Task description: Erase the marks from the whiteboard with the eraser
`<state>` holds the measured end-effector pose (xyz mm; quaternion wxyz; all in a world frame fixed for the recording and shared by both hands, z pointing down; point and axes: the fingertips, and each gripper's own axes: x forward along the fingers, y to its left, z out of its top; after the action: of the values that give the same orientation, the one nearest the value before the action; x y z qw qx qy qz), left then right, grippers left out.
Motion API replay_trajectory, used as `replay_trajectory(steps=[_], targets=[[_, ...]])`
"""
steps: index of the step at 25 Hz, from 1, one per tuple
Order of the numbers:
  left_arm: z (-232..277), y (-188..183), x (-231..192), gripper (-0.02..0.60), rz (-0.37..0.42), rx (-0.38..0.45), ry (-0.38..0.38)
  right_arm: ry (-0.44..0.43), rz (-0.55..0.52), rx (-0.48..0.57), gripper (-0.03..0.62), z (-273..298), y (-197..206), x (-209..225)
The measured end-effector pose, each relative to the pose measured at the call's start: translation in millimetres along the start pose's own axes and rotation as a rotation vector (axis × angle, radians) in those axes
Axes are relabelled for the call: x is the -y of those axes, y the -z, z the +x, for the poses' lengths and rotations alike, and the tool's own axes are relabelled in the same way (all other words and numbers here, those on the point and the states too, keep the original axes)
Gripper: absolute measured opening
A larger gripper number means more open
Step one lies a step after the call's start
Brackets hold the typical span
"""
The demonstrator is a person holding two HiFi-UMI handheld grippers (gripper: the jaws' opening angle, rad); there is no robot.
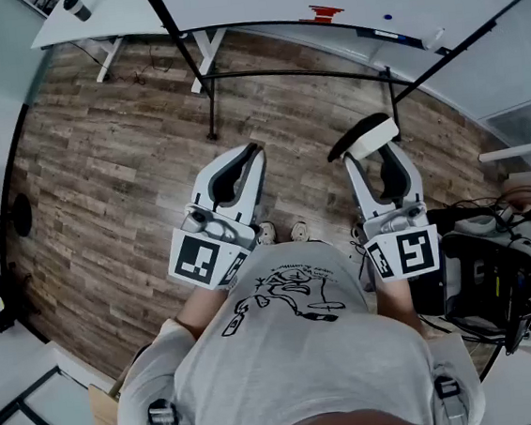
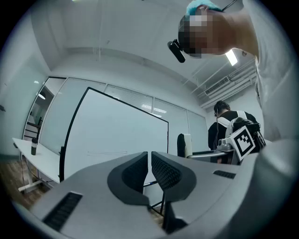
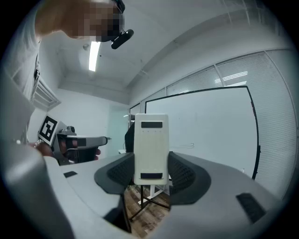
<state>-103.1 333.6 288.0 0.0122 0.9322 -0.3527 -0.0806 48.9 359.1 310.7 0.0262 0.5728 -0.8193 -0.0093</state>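
my right gripper [image 1: 374, 144] has its jaws clamped on the sides of the cream rectangular plastic eraser [image 3: 151, 147], which stands upright between them and pokes out past the tips. my left gripper [image 2: 149, 161] is drawn in to a thin slit with nothing in it. i hold both low over the brown wood-plank floor [image 1: 101, 177], well apart from the large black-framed whiteboard [image 3: 205, 126] on its stand, where a faint thin line [image 3: 187, 146] shows.
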Motion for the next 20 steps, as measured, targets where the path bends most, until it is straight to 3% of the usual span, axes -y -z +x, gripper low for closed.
replay_trajectory(steps=[15, 20], targets=[[-45, 7, -45, 0.040, -0.015, -0.035, -0.014, -0.023, 0.025, -0.007, 0.232, 33, 5, -54], [-41, 9, -59, 0.040, -0.019, -0.039, -0.023, -0.021, 0.024, -0.024, 0.232, 47, 10, -52]])
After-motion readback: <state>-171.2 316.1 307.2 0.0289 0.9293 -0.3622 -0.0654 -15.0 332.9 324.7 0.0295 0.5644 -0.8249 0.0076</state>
